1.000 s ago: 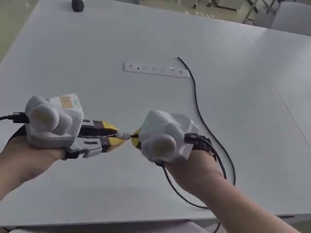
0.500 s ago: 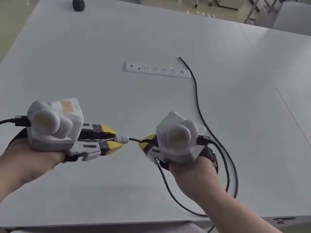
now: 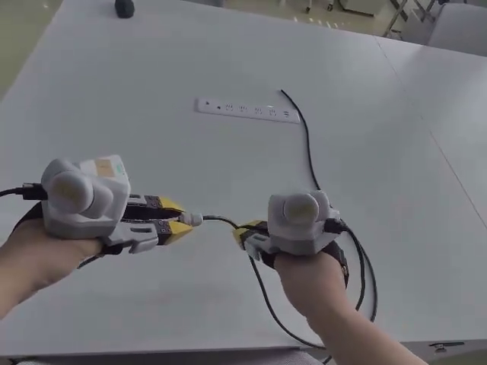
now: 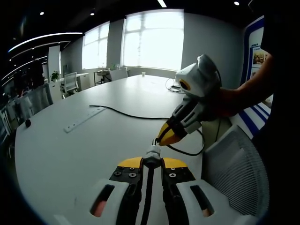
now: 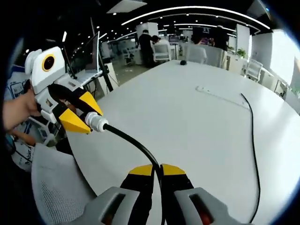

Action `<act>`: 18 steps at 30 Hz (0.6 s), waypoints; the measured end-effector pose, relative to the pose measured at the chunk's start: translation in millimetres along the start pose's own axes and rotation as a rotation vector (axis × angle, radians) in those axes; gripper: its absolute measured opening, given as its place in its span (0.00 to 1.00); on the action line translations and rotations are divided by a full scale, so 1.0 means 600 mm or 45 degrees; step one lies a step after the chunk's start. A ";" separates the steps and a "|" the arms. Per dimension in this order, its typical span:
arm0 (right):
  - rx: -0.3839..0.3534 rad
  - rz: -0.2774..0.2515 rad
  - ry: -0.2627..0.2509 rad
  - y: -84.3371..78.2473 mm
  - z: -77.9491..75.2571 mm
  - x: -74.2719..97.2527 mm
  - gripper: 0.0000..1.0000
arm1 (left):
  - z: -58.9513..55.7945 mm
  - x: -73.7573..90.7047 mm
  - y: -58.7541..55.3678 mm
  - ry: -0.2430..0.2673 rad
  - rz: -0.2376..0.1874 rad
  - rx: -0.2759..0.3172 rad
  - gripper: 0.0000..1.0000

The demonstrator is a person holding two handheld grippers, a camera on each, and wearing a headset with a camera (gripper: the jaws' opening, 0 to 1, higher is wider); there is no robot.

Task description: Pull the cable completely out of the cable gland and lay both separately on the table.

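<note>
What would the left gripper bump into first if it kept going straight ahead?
Most likely the right gripper: its yellow tips sit right ahead of the left gripper, past the cable gland. Depth is unclear.

Two hand-held grippers are counted in the head view: the left hand-held gripper [image 3: 181, 221] and the right hand-held gripper [image 3: 240, 231]. Between them, one cable gland [image 3: 195, 220] and one black cable [image 3: 219, 220] are seen. One tabletop [image 3: 152, 68] is counted. On it, one white power strip [image 3: 245, 110] is found toward 12 o'clock with one black cord [image 3: 308, 152]. One small dark object [image 3: 122, 7] is noted toward 11 o'clock.
</note>
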State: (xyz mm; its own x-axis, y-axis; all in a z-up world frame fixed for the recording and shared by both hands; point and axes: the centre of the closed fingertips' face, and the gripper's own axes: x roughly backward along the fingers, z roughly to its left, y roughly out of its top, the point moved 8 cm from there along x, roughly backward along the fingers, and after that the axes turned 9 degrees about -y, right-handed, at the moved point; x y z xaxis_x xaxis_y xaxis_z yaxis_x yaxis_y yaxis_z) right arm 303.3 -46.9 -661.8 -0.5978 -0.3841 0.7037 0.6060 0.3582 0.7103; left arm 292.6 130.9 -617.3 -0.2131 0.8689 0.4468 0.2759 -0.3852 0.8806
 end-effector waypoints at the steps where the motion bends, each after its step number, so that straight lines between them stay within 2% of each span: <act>1: 0.001 -0.003 0.000 -0.001 0.001 0.000 0.00 | 0.000 -0.001 -0.001 -0.001 0.002 0.000 0.15; 5: 0.059 -0.017 -0.004 -0.001 0.001 0.001 0.01 | -0.001 -0.003 -0.002 -0.001 0.012 -0.003 0.15; 6: 0.063 -0.024 0.005 0.000 0.002 0.002 0.01 | 0.000 -0.004 -0.002 -0.001 0.012 -0.001 0.15; 7: 0.063 -0.056 0.049 0.002 0.005 0.003 0.01 | 0.001 -0.004 -0.002 -0.001 0.016 0.000 0.15; 10: 0.118 -0.072 0.035 0.004 0.004 0.003 0.02 | 0.003 -0.005 -0.004 0.000 0.031 -0.007 0.15; 15: 0.105 -0.080 0.042 0.008 0.003 0.006 0.03 | 0.010 -0.002 -0.002 0.018 0.023 0.008 0.15; 18: 0.096 -0.105 0.054 0.014 0.005 0.013 0.12 | 0.010 -0.001 -0.002 0.014 0.031 0.002 0.15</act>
State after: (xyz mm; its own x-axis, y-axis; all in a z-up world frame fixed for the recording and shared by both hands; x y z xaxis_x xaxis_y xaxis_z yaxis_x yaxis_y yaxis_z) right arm 302.3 -44.3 -650.0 -0.6202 -0.4501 0.6425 0.5133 0.3865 0.7662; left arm 298.2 133.0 -619.6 -0.2162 0.8558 0.4701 0.2825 -0.4060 0.8691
